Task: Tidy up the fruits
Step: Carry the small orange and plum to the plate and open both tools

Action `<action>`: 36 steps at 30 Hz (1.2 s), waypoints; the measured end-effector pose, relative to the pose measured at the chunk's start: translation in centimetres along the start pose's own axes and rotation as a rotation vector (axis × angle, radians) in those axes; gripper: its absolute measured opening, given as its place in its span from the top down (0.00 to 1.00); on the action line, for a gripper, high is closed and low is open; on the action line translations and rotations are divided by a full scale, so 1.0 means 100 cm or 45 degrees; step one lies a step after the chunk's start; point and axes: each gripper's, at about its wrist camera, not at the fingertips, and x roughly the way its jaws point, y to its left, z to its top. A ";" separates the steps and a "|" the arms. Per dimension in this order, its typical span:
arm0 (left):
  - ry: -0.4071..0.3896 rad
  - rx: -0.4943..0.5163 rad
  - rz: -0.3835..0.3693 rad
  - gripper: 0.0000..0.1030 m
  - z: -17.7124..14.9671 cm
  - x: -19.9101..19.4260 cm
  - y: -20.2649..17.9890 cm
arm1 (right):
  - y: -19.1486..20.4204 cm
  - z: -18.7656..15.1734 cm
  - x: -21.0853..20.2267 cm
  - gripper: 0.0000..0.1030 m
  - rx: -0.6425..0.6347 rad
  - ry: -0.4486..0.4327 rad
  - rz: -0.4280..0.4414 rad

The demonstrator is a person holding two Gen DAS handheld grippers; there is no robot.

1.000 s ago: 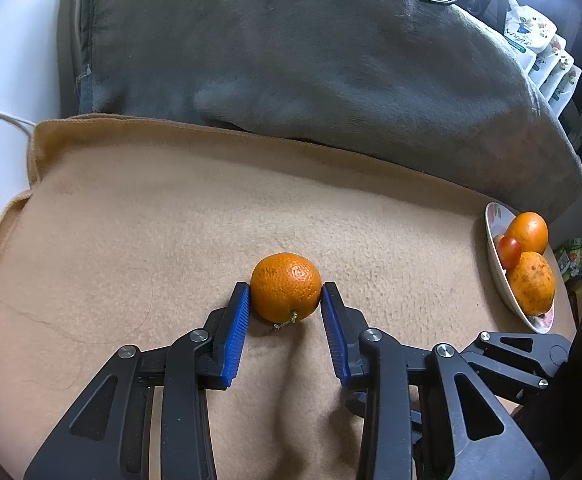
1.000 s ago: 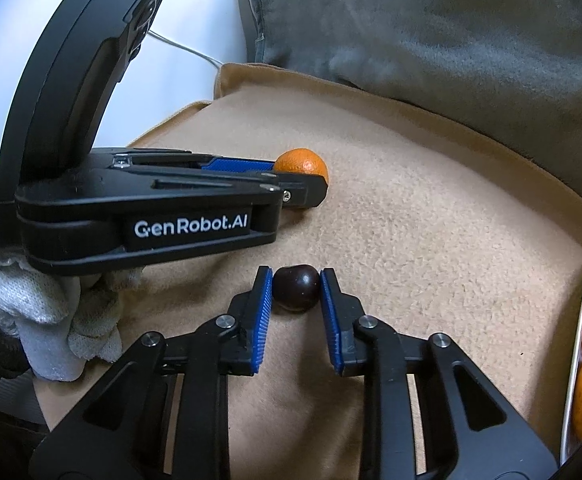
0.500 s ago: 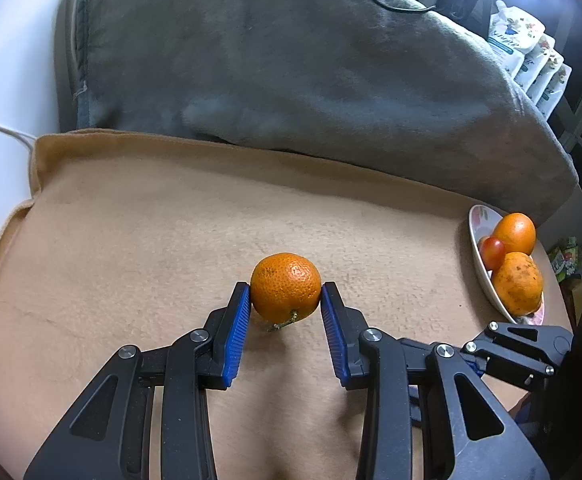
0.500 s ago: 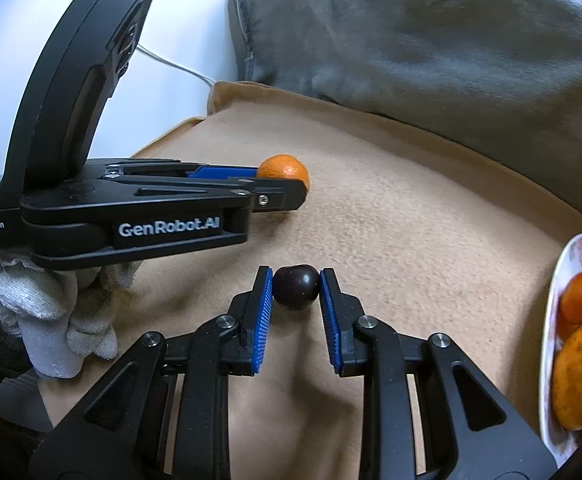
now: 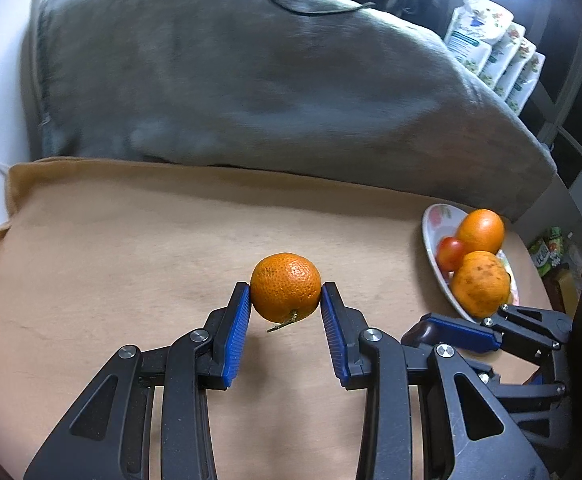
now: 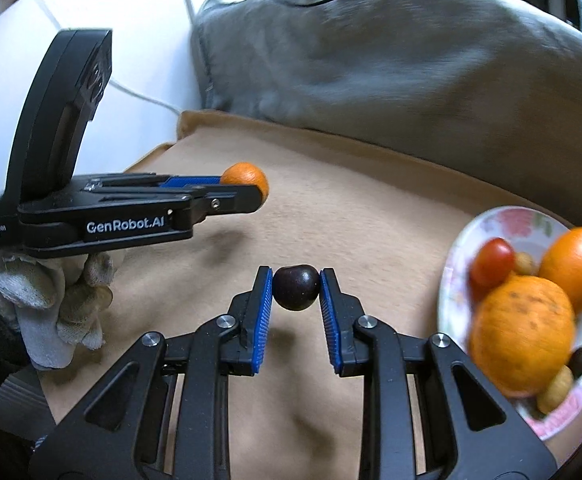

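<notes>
Above the tan blanket (image 5: 131, 248), both pairs of tongs carry fruit clear of the cloth. The left tongs (image 5: 286, 300) are clamped on a mandarin (image 5: 285, 286), its stalk hanging from the underside and a shadow lying on the blanket below it. The right tongs (image 6: 295, 286) are pinched nearly together on a small dark cherry (image 6: 295, 287), held only by the tips of the blue pads (image 6: 265, 312). At the far right edge of the blanket sits a flowered plate (image 6: 507, 220) already holding two oranges (image 6: 523, 332), a cherry tomato (image 6: 493, 260) and some small nuts and a dark fruit. A grey cushion (image 5: 271, 88) lies along the far side. Judging by the task, both fruits are meant for that plate. The risks lie there: the plate is crowded and shallow, so a mandarin set on the pile could roll off the rim onto the blanket, or knock an orange out. The cherry is round and smooth, gripped over a small area, and a jolt could let it slip free. The two tongs are close together on the right, so arriving at the plate at once could make them collide.
</notes>
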 end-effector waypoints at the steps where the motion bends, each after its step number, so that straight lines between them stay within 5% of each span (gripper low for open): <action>1: -0.001 0.008 -0.008 0.67 0.000 0.000 -0.005 | -0.002 0.000 -0.003 0.76 0.009 -0.008 -0.003; 19: 0.016 0.156 -0.151 0.67 0.022 0.032 -0.095 | -0.081 -0.025 -0.079 0.76 0.167 -0.121 -0.195; 36: 0.014 0.264 -0.175 0.67 0.040 0.051 -0.145 | -0.113 -0.043 -0.086 0.76 0.221 -0.125 -0.220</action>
